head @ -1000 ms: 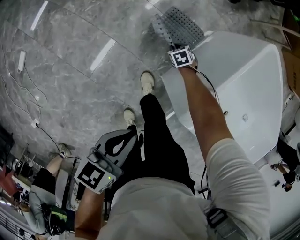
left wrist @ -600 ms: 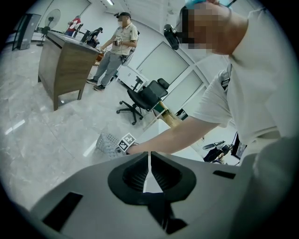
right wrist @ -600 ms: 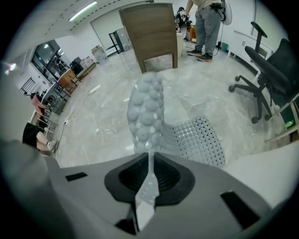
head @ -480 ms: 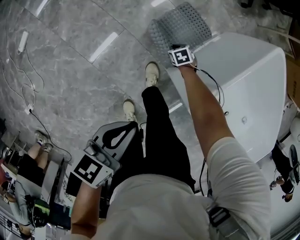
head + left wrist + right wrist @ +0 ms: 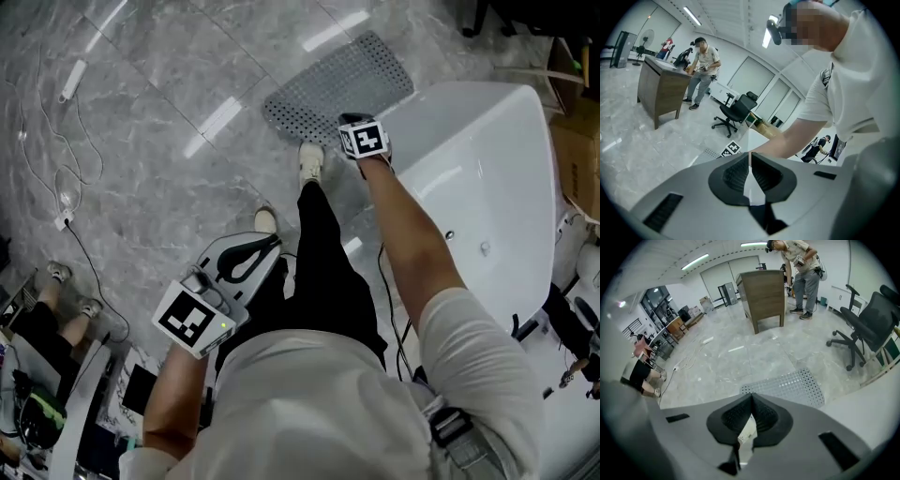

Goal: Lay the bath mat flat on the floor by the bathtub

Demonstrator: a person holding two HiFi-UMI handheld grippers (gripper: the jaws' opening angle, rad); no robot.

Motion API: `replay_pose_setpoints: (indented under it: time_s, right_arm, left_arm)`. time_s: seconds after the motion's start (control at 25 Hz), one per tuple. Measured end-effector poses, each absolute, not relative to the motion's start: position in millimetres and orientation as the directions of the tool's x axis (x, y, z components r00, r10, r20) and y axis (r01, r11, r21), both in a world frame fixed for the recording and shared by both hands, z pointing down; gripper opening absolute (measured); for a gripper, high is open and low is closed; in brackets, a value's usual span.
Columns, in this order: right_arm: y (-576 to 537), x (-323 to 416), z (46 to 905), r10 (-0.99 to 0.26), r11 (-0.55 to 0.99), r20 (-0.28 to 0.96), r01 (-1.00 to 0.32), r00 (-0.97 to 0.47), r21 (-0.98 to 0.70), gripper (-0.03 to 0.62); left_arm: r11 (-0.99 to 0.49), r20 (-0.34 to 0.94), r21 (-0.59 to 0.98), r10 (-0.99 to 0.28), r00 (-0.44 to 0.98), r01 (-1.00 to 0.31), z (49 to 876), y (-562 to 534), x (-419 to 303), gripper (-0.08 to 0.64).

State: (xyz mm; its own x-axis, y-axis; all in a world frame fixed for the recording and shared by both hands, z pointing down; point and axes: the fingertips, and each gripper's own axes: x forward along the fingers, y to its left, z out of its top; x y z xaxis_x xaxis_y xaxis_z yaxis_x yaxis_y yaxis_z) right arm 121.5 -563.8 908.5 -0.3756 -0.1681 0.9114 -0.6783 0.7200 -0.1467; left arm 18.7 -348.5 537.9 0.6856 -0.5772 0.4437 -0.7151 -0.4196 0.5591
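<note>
The grey perforated bath mat point(image 5: 337, 89) lies spread flat on the marble floor, its right end against the white bathtub point(image 5: 487, 169). My right gripper point(image 5: 364, 139) hovers over the mat's near edge by the tub corner; only its marker cube shows in the head view. In the right gripper view the right gripper point(image 5: 751, 401) is shut on nothing, with the mat point(image 5: 787, 385) on the floor beyond. My left gripper point(image 5: 267, 246) hangs by my left hip, shut and empty. The left gripper point(image 5: 750, 159) looks toward the tub point(image 5: 757, 140).
My shoes point(image 5: 311, 161) stand just short of the mat. Cables and a power strip point(image 5: 66, 178) trail over the floor at left. A cardboard box point(image 5: 577, 159) sits beyond the tub. A wooden desk point(image 5: 764, 296), an office chair point(image 5: 865, 324) and other people stand farther off.
The mat hung bunched from my right gripper a second ago, then spread out. It now lies flat on the floor, and the right gripper is off it.
</note>
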Motion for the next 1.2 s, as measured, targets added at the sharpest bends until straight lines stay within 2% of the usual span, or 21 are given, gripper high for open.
replay_pose_setpoints:
  time_s: [0.2,0.4,0.84,1.2]
  right_arm:
    - [-500,113,831,-0.209,0.735,0.875,-0.661,-0.436,-0.154,0.011]
    - [-387,115,753,-0.19,0.753,0.835,-0.623,-0.516,-0.213,0.011]
    - [-202,161,601,-0.159,0.803,0.769,-0.534,-0.619,-0.264,0.011]
    - [-140,236,531,-0.217,0.834,0.703,-0.503,-0.678,-0.228,0.011]
  left_arm:
    - [-0.479,0.349,0.515,-0.64,0.685,-0.71,501,-298,3,0.031]
    - [-0.532,0.287,0.482,-0.655,0.699,-0.696,461,-237,-9,0.031]
    - [-0.603,0.293,0.372,-0.645,0.706,-0.705,416,-160,25,0.031]
    - [-0.561,0.375,0.362,-0.644,0.667,-0.745,428,-114,97,0.031]
